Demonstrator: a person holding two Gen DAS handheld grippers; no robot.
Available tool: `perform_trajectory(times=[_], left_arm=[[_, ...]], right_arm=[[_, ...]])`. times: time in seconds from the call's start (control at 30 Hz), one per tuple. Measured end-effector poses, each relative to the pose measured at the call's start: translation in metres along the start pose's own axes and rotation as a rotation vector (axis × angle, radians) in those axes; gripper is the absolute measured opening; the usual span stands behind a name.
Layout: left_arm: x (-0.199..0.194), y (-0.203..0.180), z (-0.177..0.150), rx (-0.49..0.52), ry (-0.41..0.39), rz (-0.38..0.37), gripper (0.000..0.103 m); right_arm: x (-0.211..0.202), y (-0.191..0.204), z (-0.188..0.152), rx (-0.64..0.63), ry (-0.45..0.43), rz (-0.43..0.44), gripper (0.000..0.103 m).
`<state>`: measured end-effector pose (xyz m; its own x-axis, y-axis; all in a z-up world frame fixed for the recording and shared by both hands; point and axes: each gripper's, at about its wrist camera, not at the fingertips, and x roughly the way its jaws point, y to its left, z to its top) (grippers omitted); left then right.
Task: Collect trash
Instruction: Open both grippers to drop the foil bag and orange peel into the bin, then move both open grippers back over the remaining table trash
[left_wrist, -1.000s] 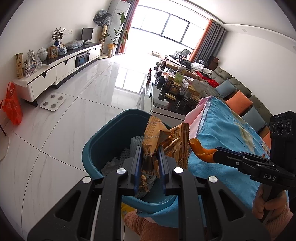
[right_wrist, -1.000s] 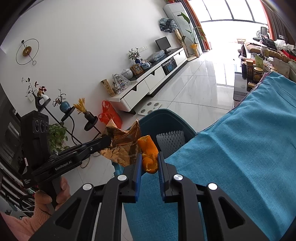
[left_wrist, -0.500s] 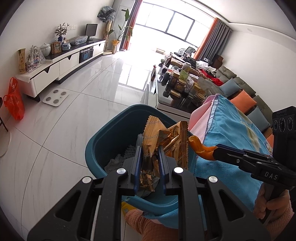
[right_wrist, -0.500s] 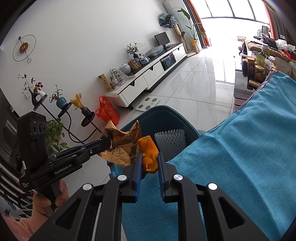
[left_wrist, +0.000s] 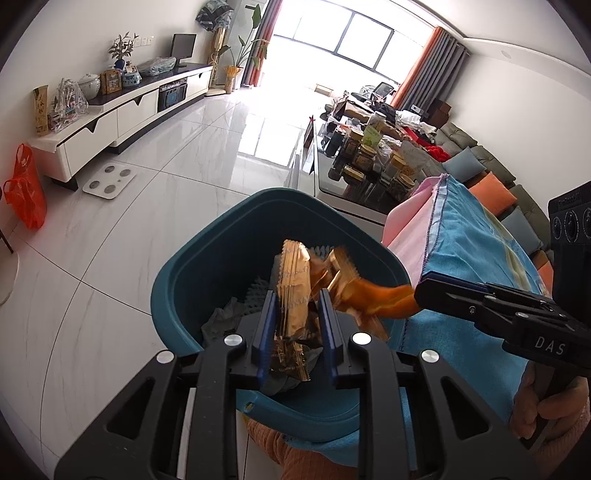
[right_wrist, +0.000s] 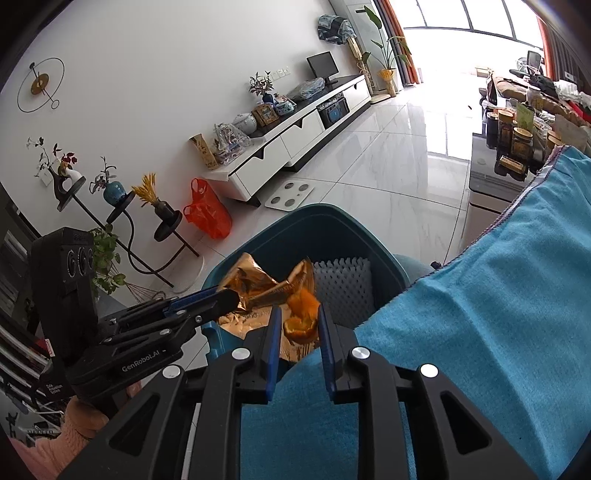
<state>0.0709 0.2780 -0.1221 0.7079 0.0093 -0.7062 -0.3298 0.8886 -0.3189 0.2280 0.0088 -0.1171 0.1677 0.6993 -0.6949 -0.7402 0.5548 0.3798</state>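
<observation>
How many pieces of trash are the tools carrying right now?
2: a gold wrapper between the left tool's fingers, an orange peel between the right tool's; both over the teal bin.
</observation>
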Motion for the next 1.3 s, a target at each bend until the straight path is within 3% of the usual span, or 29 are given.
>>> perform_trajectory(times=[0.17, 0.3, 0.57, 0.8, 1.07, 1.3], left_arm=[[0.025, -0.004, -0.005, -0.004, 0.033, -0.019, 0.037], [0.034, -0.007, -0.01, -0.001, 0.043, -0.025, 0.042], [-0.001, -0.031, -0.014, 0.081, -0.047, -0.072, 0.057], [-0.019, -0.099, -0.022, 0.224, -0.068, -0.221, 0.058], [-0.011, -0.202, -0.049, 0.4, -0.004, -0.394, 0.058], [0.003, -0.286, -0.075, 0.532, 0.057, -0.482, 0.058]], right_arm=[[-0.002, -0.004, 0.0, 0.02, -0.009, 0.009, 0.019], [-0.01, -0.009, -0.003, 0.031, -0.024, 0.01, 0.019], [-0.056, -0.017, -0.024, 0.023, -0.109, -0.008, 0.031], [-0.122, -0.037, -0.061, 0.059, -0.213, -0.097, 0.036], [-0.196, -0.082, -0.109, 0.161, -0.307, -0.271, 0.036], [-0.253, -0.121, -0.154, 0.275, -0.38, -0.414, 0.036]])
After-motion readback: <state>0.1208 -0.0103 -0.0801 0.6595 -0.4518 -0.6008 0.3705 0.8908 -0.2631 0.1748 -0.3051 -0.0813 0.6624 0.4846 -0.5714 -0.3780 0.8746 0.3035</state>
